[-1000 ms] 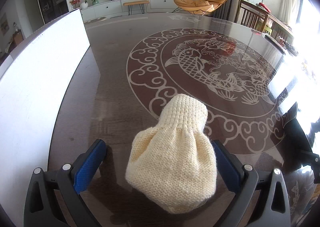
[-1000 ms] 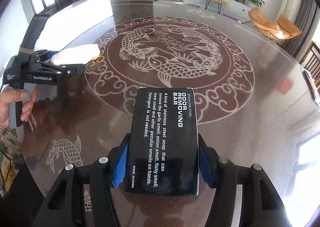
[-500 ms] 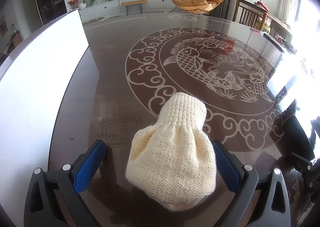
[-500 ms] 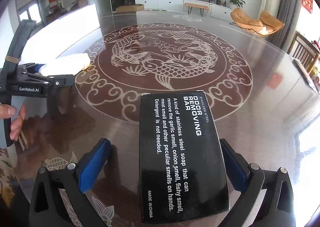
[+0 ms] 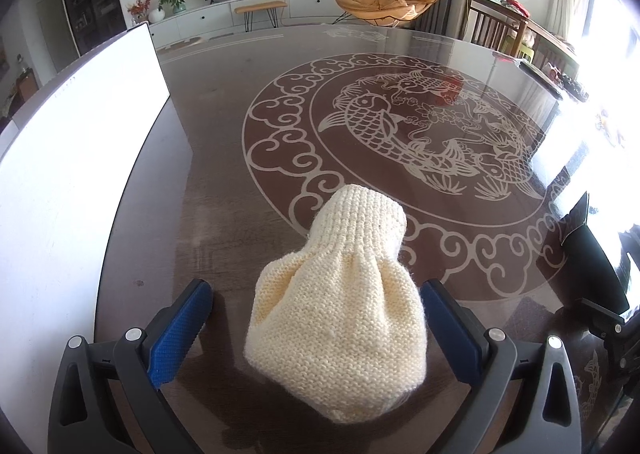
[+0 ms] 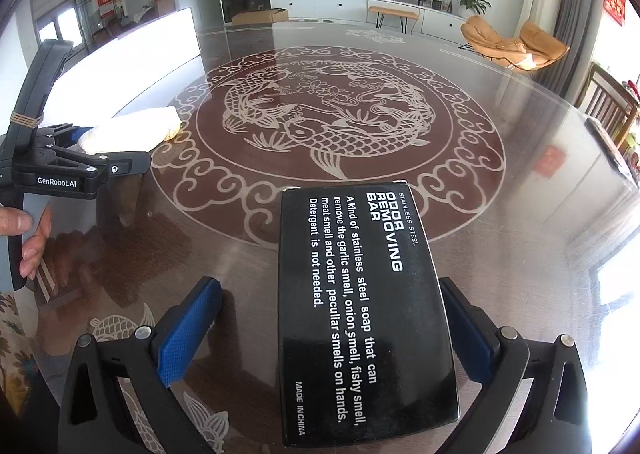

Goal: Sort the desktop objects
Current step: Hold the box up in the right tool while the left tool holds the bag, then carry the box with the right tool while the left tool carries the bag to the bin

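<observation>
A cream knitted pouch [image 5: 340,318] lies on the dark glass table between the fingers of my open left gripper [image 5: 316,318]; neither pad touches it. It also shows in the right wrist view [image 6: 132,129], with the left gripper [image 6: 104,157] around it. A black box printed "ODOR REMOVING BAR" [image 6: 360,306] lies flat on the table between the fingers of my open right gripper [image 6: 332,318]. The right pad is close to the box, the left pad stands apart from it.
A large white board [image 5: 68,181] lies along the table's left side. The round table [image 6: 520,213] carries a fish pattern in its middle. The right gripper's black body [image 5: 600,286] shows at the right edge. Chairs stand beyond the far right rim.
My right gripper has opened and let go of the black box, which now rests on the table. The left gripper stays open around the pouch, barely moved.
</observation>
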Tool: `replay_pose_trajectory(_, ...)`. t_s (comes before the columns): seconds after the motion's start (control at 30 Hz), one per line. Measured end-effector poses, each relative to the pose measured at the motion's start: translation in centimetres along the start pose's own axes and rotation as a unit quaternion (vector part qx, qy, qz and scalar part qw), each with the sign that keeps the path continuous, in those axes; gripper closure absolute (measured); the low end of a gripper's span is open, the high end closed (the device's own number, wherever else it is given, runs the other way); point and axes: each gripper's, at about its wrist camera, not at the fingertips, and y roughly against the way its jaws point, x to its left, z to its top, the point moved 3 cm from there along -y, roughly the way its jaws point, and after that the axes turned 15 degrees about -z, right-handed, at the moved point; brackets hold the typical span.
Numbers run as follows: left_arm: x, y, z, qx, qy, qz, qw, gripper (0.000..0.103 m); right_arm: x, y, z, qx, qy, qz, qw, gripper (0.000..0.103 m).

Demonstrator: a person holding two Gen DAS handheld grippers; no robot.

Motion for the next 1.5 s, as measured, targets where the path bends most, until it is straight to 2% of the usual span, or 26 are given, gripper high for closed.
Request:
replay_pose_trajectory(1.1,0.2,-0.1,-0.1,0.000,0.001,-0.001,1.0000,0.000,-0.3,0.1,-0.3,0.000,0.000,0.001,1.000,0.000)
replay_pose_trajectory(1.23,0.2,-0.5,0.4,0.030,-0.003,-0.008,0.9995,0.000,-0.3,0.2,-0.2,0.000,0.004,0.003,1.000,0.000)
replay_pose_trajectory(1.27,0.3,-0.6,0.8,0.035,-0.001,-0.006,0.9994,0.001,-0.3,0.0,0.0,0.012,0.021,0.012,1.000,0.000)
replay_pose_trajectory(1.3,0.0,-0.3,1.0,0.026,-0.004,-0.006,0.9996,0.011,-0.2,-0.4,0.5,0.034,0.040,0.022,0.998,0.000)
replay_pose_trajectory(1.33,-0.3,0.1,1.2,0.013,-0.011,-0.010,0.9998,0.046,-0.6,-0.6,1.0,0.054,0.048,0.028,0.997,0.003)
replay_pose_trajectory(1.37,-0.7,0.3,1.3,0.015,-0.015,-0.009,0.9997,0.057,-1.0,-0.6,1.5,0.062,0.041,0.034,0.997,0.029)
replay_pose_trajectory(1.4,-1.0,0.5,1.3,0.014,-0.016,-0.010,0.9997,0.057,-1.7,-0.4,1.9,0.067,0.032,0.043,0.996,0.044)
replay_pose_trajectory(1.5,-1.9,2.6,1.2,-0.012,-0.023,-0.021,0.9994,0.059,-2.2,-0.4,2.7,0.101,0.036,0.045,0.993,0.044)
